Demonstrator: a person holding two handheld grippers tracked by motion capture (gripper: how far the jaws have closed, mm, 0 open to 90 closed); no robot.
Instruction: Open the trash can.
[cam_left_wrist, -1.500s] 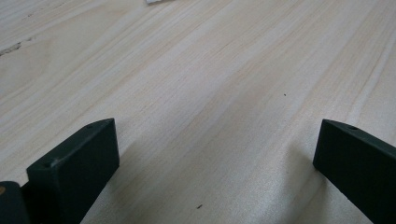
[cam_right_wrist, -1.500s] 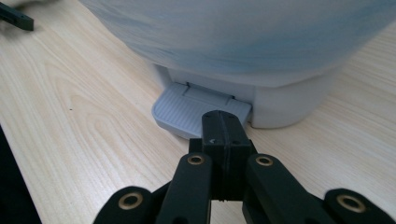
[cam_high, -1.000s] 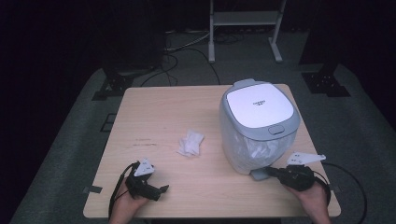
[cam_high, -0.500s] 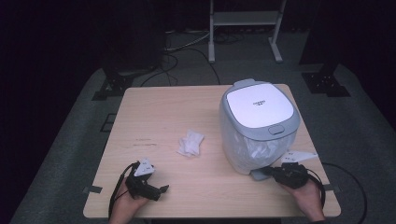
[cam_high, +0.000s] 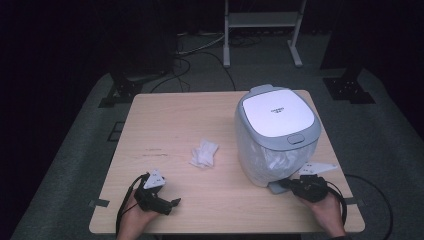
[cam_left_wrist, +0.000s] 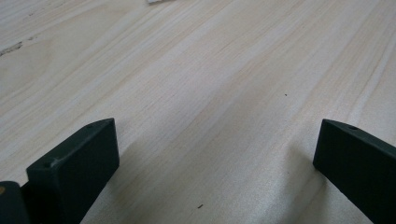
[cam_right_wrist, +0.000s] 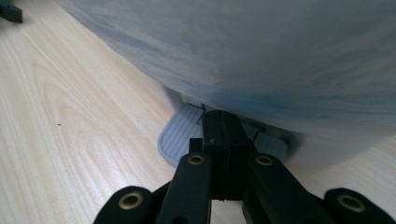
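A grey pedal bin (cam_high: 277, 130) with a white closed lid stands at the table's right, a clear liner bag showing under the lid. My right gripper (cam_high: 286, 184) lies low at the bin's foot, jaws shut with nothing between them. In the right gripper view its tips (cam_right_wrist: 224, 122) sit over the ribbed grey pedal (cam_right_wrist: 177, 137), close under the bin's wall (cam_right_wrist: 261, 51). A crumpled white tissue (cam_high: 205, 152) lies at mid-table. My left gripper (cam_high: 170, 204) rests near the front left edge. Its jaws stand wide open over bare wood (cam_left_wrist: 215, 140).
The light wooden table (cam_high: 165, 120) stands on grey carpet. A cable loops from each gripper off the front edge. A white metal frame (cam_high: 260, 20) and dark stands are on the floor behind. A corner of the tissue (cam_left_wrist: 159, 1) shows ahead of the left gripper.
My right gripper has slid a little to the left, closer to the bin's pedal. The left gripper, the tissue and the lid have not moved.
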